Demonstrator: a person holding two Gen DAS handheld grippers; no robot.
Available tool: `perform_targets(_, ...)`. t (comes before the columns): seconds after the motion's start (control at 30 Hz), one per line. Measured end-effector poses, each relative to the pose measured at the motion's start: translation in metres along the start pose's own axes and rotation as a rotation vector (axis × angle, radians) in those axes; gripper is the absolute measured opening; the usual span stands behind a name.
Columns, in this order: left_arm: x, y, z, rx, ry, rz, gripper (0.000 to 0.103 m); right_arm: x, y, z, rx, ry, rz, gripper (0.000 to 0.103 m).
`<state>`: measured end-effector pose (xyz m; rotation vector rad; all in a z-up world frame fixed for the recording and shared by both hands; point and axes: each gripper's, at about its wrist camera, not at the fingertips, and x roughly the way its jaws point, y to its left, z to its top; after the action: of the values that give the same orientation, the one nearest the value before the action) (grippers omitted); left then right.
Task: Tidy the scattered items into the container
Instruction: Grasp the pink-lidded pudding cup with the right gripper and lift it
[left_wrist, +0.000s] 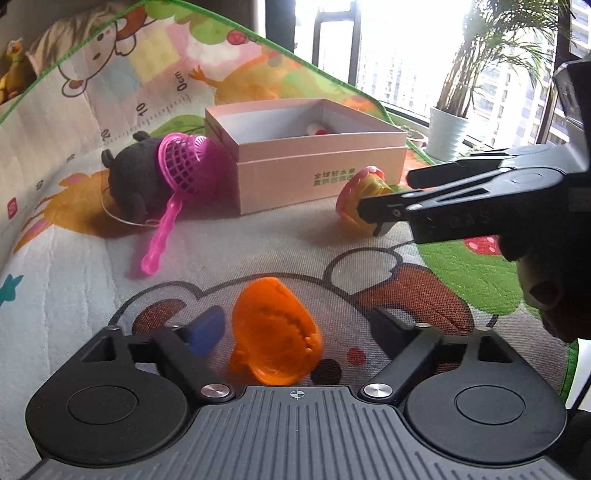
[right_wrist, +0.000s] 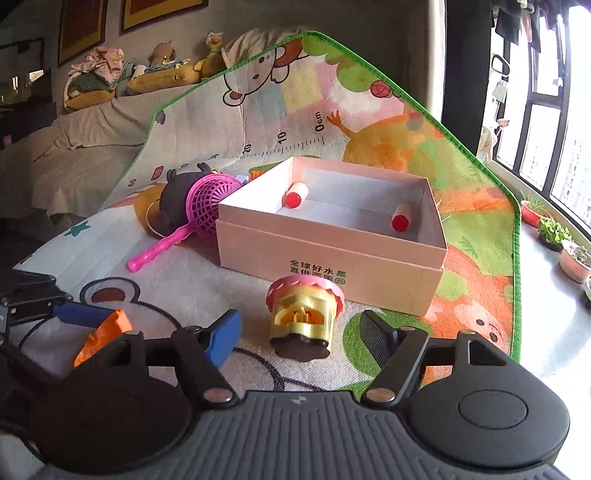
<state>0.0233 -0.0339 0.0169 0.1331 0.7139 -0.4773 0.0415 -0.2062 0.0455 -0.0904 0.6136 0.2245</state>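
On the play mat (right_wrist: 480, 206), the pink box (right_wrist: 332, 266) already holds two red-capped tubes (right_wrist: 295, 195). Just before it lies a yellow toy with a pink frill (right_wrist: 303, 317), framed by the released right gripper (right_wrist: 299, 332). Beside it, the left gripper (left_wrist: 291, 328) stands spread around an orange shell (left_wrist: 275, 332), not pressing. Pickup seems underway; next, each must clench, then lift over the rim. A pink strainer (right_wrist: 210, 199) and dark plush (left_wrist: 133, 177) wait behind.

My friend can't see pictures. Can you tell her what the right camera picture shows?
A yellow toy with a pink frilly top lies between the open right tool's fingers, untouched. Behind it, a pink box holds two red-capped tubes; a pink strainer lies beside it.
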Motion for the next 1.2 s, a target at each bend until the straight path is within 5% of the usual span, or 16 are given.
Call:
perform_targets(0.2,0.006,0.001,-0.006,-0.032,-0.010,-0.006,0.099,0.035,-0.007,0.016,0.042,0.096,0.035,0.070)
perform_targets(0.27,0.005,0.002,-0.007,-0.045,-0.021,-0.020,0.101,0.040,-0.009,0.016,0.057,0.112,0.034,0.055)
perform_targets(0.8,0.008,-0.004,-0.010,-0.018,-0.020,0.004,0.103,-0.033,-0.005,-0.035,-0.039,-0.023,0.000,0.056)
perform_targets(1.07,0.008,-0.003,-0.009,-0.013,-0.007,-0.002,0.103,-0.025,0.001,-0.042,-0.049,-0.017,0.000,0.056)
perform_targets(1.2,0.006,0.001,-0.007,-0.050,-0.010,-0.010,0.103,-0.028,0.002,-0.044,-0.044,-0.045,-0.013,0.064)
